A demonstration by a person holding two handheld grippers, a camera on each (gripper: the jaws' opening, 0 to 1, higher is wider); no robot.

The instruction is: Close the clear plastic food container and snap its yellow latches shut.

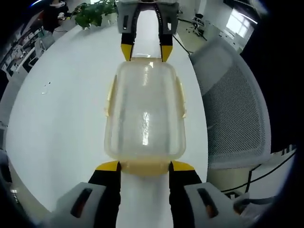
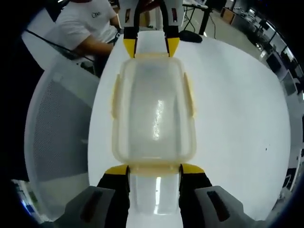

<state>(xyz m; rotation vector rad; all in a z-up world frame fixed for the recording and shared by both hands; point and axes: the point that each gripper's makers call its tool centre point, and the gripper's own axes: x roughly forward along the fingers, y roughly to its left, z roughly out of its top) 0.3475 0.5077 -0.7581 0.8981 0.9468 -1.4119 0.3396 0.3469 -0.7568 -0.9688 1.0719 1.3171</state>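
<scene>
Left gripper view looks down close along own jaws at clear food container on white table. Right gripper view faces it from opposite end, equally close; both share container, table.

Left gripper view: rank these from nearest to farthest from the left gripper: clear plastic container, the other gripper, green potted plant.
1. Clear plastic food container, at the left gripper tips.
2. Right gripper, at the container's far end.
3. Green potted plant, at the table's far edge, upper left.
</scene>
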